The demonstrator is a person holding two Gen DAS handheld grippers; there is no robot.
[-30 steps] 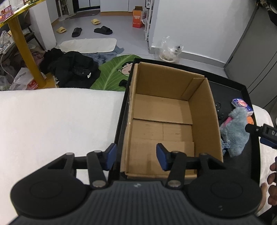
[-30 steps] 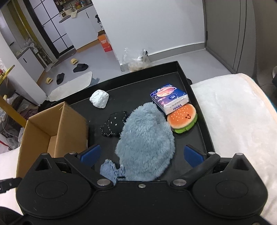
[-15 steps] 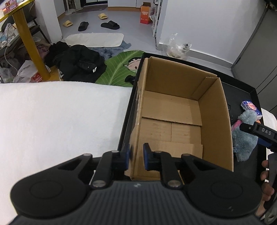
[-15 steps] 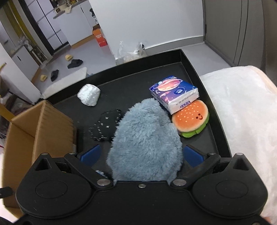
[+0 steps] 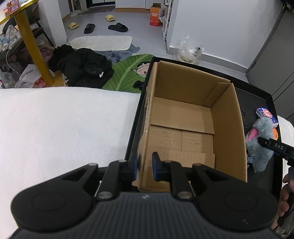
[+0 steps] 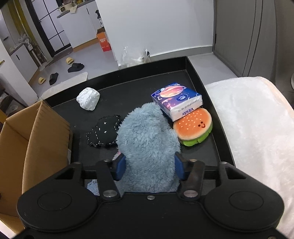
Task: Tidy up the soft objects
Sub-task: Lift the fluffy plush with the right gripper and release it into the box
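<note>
Black gripper bodies, blue fingers (image 5: pixel 155 166), silver screws

— Beyond the white fleecy cover (image 5: pixel 60 125)?
— Grey smooth floor (image 5: pixel 143 31), white walls (image 5: pixel 220 23), yellow round table post (image 5: pixel 33 47) at left (cluttered around its foot).
— On the floor?
— Black heaped clothing (image 5: pixel 82 68), green leaf-shaped rug (image 5: pixel 126 77), cream mat (image 5: pixel 102 42), orange carton (image 5: pixel 155 12), scattered slippers (image 5: pixel 117 27).

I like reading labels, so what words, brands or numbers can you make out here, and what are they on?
"Vinda": on the white side of the tissue pack, printed upside down.
"DAS": on the right gripper arm, seen from the left camera.
Small print beside "Vinda": too small to read.
Orange box on the floor: lettering blurred.
Cardboard box: no text visible.
</note>
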